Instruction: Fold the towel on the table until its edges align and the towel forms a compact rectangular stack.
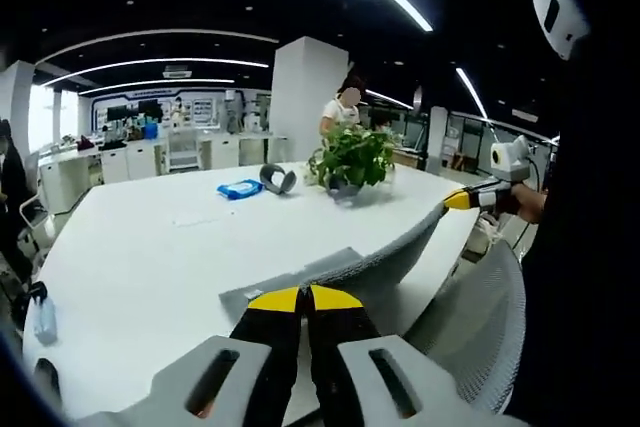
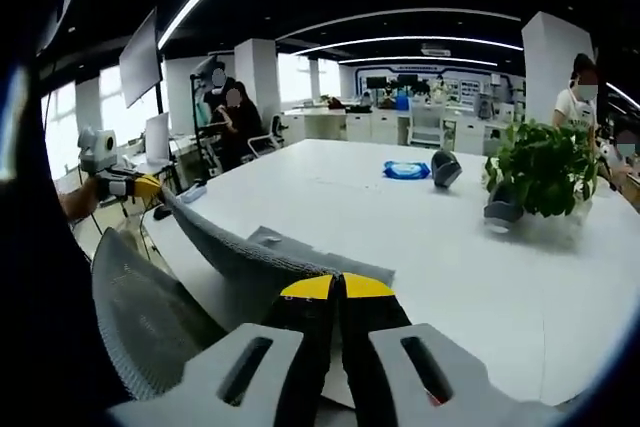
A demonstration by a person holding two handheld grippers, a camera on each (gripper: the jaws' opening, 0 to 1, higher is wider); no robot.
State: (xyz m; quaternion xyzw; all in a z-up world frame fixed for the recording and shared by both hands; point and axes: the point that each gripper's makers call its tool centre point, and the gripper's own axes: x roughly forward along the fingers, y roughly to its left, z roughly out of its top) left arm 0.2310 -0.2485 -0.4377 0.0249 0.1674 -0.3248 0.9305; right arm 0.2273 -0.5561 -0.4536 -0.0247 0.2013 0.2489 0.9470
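Observation:
A grey towel [image 1: 385, 257] hangs stretched between my two grippers over the near edge of the white table [image 1: 150, 257]. My left gripper [image 1: 305, 297] is shut on one corner, and a flat part of the towel lies on the table just beyond its jaws. In the left gripper view, the right gripper [image 1: 462, 199] holds the far corner with its yellow tips pressed together. In the right gripper view, my right gripper [image 2: 337, 287] is shut on the towel [image 2: 235, 247]. At the left of that view, the left gripper [image 2: 143, 187] pinches the other corner.
A potted plant [image 1: 352, 159] [image 2: 545, 172], a blue packet [image 1: 240, 188] [image 2: 406, 170] and a grey roll [image 1: 278, 179] [image 2: 445, 167] stand farther back on the table [image 2: 360, 207]. A grey mesh chair back [image 1: 470, 332] [image 2: 140, 322] rises by the near edge. People stand beyond the table.

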